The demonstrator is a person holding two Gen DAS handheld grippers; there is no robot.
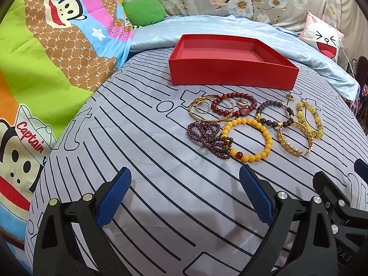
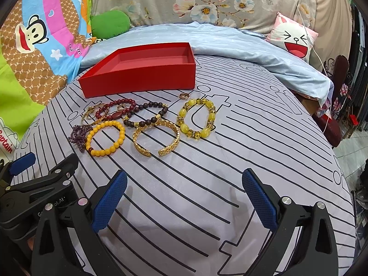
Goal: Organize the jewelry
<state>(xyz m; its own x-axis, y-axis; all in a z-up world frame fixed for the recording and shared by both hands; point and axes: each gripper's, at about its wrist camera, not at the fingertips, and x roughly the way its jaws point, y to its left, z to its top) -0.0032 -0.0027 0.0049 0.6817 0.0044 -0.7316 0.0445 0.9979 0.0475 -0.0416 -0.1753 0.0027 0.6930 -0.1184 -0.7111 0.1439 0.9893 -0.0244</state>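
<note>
An empty red box point(image 1: 232, 74) point(image 2: 140, 81) sits on the striped bedspread. In front of it lie several bracelets: a yellow bead bracelet point(image 1: 266, 135) point(image 2: 122, 135), a gold cuff point(image 1: 284, 141) point(image 2: 177, 136), a pale yellow crystal bracelet point(image 1: 318, 122) point(image 2: 211, 117), a dark bead bracelet point(image 1: 291, 112) point(image 2: 164, 110), a dark red bead bracelet point(image 1: 253, 102) point(image 2: 131, 103), a purple bead strand point(image 1: 202, 133) point(image 2: 78, 135) and a gold bangle point(image 1: 202, 115) with rings. My left gripper point(image 1: 185, 193) and my right gripper point(image 2: 184, 195) both stand open, short of the jewelry, holding nothing.
The striped bedspread point(image 1: 147, 151) bulges like a mound. A folded blue quilt point(image 2: 253, 43) lies behind the box. A cartoon-print blanket point(image 1: 46, 46) is at the left, a green cushion point(image 1: 145, 11) and a pink face pillow point(image 2: 294, 36) at the back. The bed's edge drops at right.
</note>
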